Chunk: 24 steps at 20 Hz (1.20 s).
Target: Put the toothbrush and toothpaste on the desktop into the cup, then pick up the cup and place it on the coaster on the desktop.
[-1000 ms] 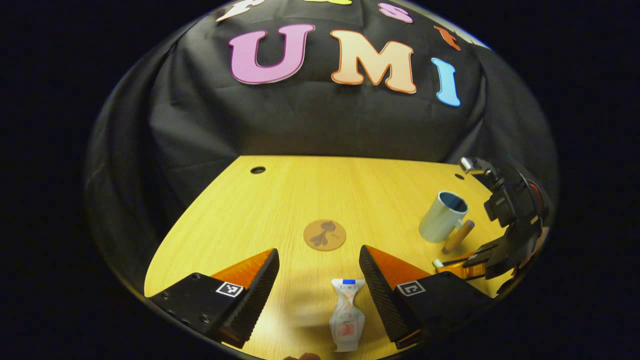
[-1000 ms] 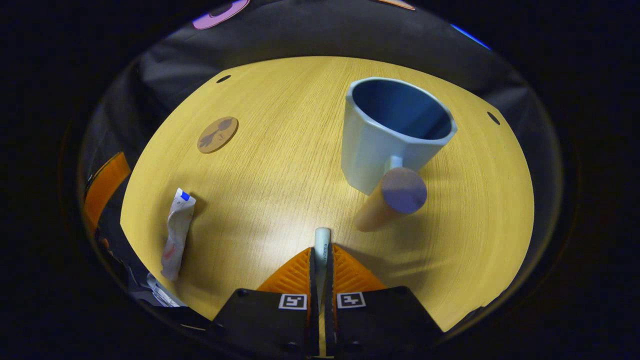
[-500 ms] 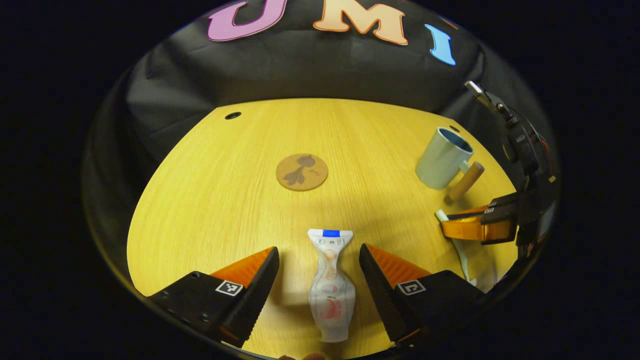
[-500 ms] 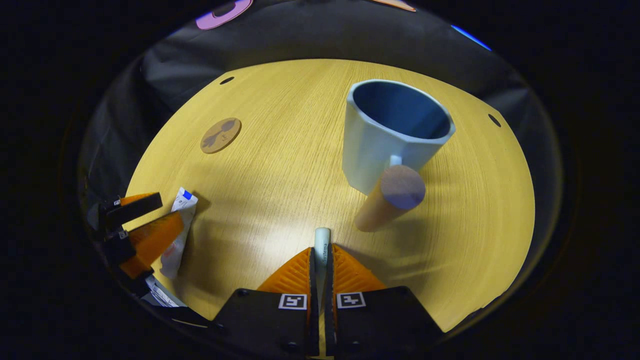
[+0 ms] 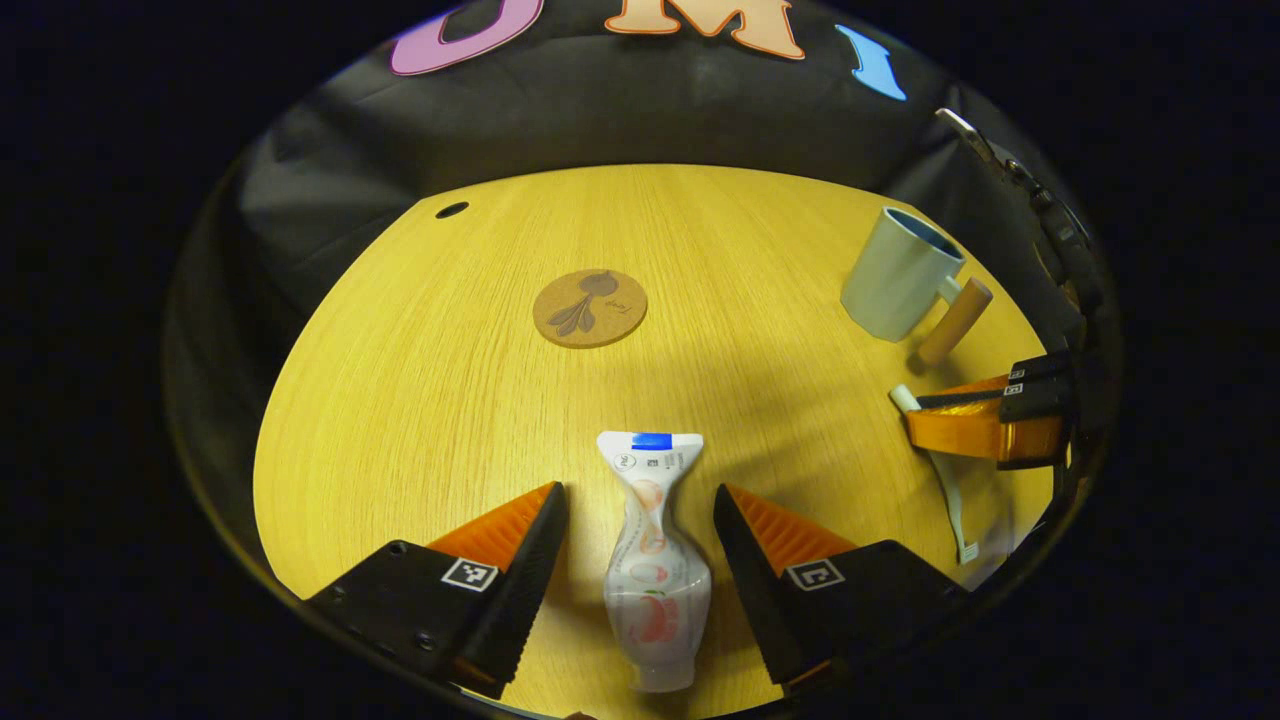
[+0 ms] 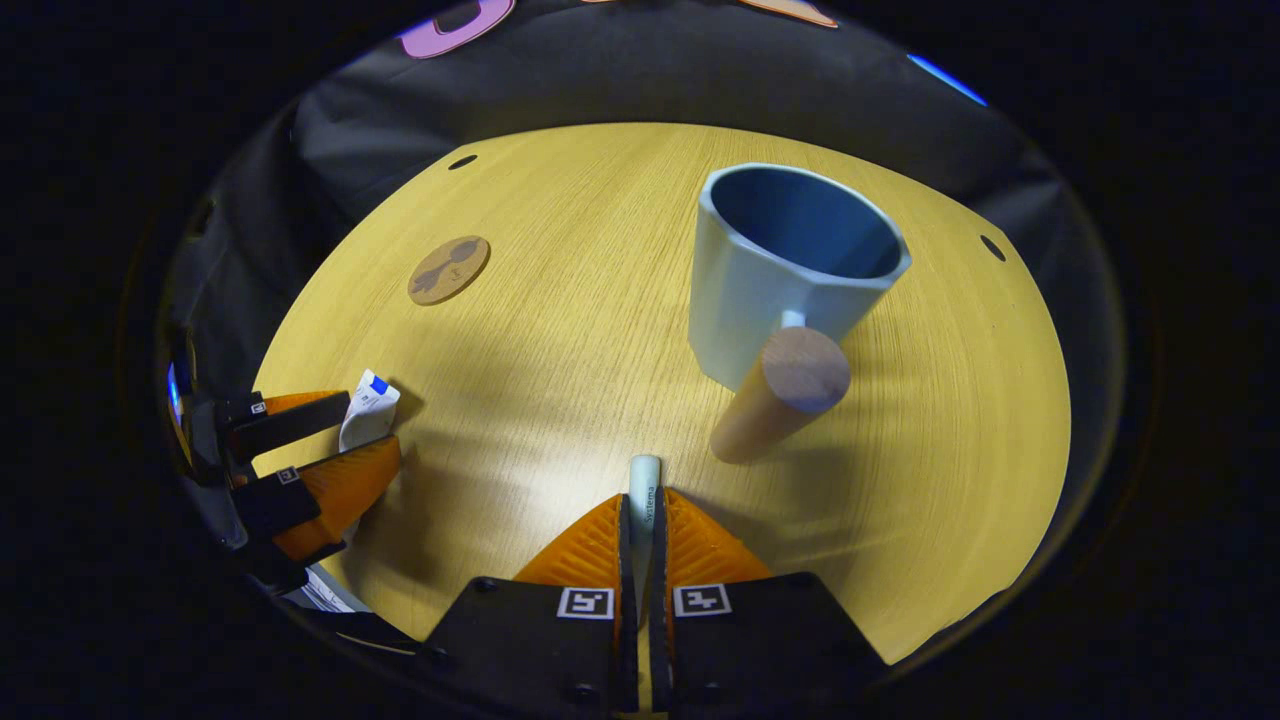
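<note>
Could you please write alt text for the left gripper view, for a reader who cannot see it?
The left tool is open around a toothpaste tube lying on a wooden desktop. Beyond lie a round coaster and, far right, a cup, near the right tool shut on a toothbrush.

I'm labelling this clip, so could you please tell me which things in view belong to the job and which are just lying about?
Part of the job:
- toothpaste, between the open left gripper fingers
- toothbrush, clamped in the right gripper
- cup
- coaster

Just there:
- wooden desktop
- black cloth wall
</note>
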### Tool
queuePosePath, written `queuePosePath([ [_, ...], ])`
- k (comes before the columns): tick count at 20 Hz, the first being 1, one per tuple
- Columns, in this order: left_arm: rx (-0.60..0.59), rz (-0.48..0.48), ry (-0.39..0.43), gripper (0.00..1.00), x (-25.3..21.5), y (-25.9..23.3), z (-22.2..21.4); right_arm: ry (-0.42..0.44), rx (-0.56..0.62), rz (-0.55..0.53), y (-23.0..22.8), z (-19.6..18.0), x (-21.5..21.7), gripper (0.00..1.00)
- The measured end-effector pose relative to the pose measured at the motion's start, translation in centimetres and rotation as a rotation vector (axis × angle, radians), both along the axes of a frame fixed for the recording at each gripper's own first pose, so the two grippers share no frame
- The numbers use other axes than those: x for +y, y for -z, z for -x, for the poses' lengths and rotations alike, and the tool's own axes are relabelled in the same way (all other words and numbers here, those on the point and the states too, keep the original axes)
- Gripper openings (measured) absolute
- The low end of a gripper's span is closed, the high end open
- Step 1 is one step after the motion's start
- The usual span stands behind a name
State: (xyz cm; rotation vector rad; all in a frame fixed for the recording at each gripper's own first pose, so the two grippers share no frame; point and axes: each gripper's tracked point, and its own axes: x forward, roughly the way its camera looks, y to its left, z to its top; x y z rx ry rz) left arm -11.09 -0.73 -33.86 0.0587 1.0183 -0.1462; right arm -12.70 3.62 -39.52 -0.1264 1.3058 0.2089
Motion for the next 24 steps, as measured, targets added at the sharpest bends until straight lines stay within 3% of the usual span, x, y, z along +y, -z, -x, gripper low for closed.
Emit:
queuePosePath([
  [2,-0.022,0.005,-0.03,0.74,0.2,0.0,-0.4,-0.003,-0.005,-0.003,0.0,0.0,0.0,0.05],
  [4,-0.045,0.016,-0.086,0.49,0.5,0.2,-1.1,-0.003,-0.009,-0.007,0.1,0.1,-0.1,0.07],
  [5,-0.056,0.021,-0.104,0.32,0.4,-0.1,-1.0,-0.004,-0.011,-0.009,0.1,0.0,0.0,0.07],
  [6,-0.082,0.03,-0.109,0.29,0.6,0.0,-1.2,-0.006,-0.015,-0.01,0.0,0.1,-0.1,0.08],
  [7,-0.102,0.028,-0.1,0.19,0.5,0.0,-1.4,-0.008,-0.019,-0.011,0.1,0.0,-0.1,0.07],
  [11,-0.123,-0.025,-0.029,0.04,0.2,-0.1,-1.3,0.012,-0.044,-0.025,0.1,0.0,0.0,0.07],
  [15,-0.113,0.11,-0.003,0.01,-2.5,-1.1,-0.9,0.051,-0.057,-0.059,-0.1,0.0,0.0,0.07],
  [24,-0.21,0.153,0.008,0.0,-3.9,-6.4,-2.1,0.071,-0.146,-0.173,-4.0,0.3,0.7,0.07],
])
